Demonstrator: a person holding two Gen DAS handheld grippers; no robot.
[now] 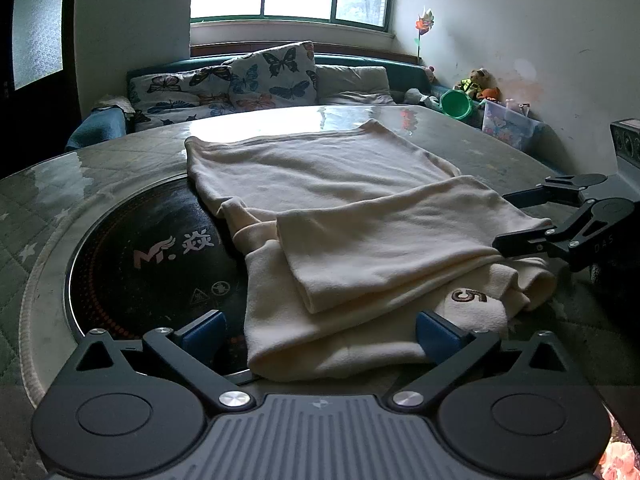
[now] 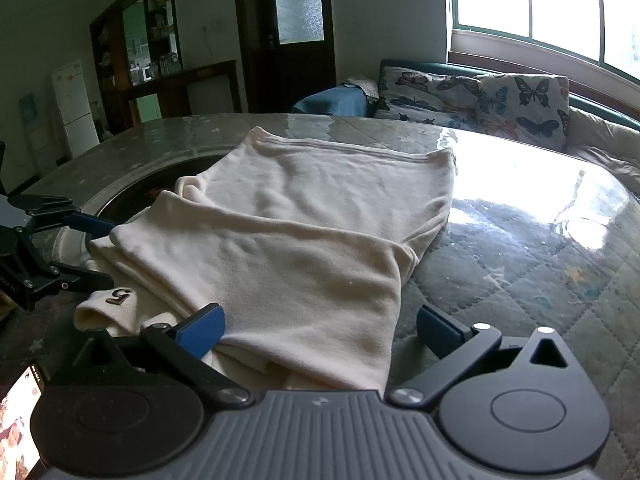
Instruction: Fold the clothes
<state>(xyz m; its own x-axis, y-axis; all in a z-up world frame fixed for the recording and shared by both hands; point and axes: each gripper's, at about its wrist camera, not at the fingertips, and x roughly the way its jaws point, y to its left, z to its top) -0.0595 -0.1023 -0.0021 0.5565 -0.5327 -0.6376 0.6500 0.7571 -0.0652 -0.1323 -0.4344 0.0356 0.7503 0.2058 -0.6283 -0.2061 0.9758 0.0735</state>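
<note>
A cream garment (image 1: pixel 340 208) lies folded in layers on the round glass-topped table (image 1: pixel 120 160), with a brown "5" patch (image 1: pixel 468 296) near its front edge. My left gripper (image 1: pixel 320 336) stands open at that front edge. The cloth lies between its blue pads (image 1: pixel 204 332), which stand wide apart and do not press on it. My right gripper (image 2: pixel 320 332) is open too, straddling the garment's (image 2: pixel 300 240) other near edge. Each gripper shows in the other's view: the right gripper (image 1: pixel 504 218) at the cloth's right side, the left gripper (image 2: pixel 94 250) by the "5" patch (image 2: pixel 120 295).
A black round hob (image 1: pixel 140 256) is set into the table, partly under the cloth. Behind stands a sofa with butterfly cushions (image 1: pixel 272 76), and a green bucket (image 1: pixel 456 104) and toys sit at the right. A phone screen (image 2: pixel 20 420) glows at the right view's lower left.
</note>
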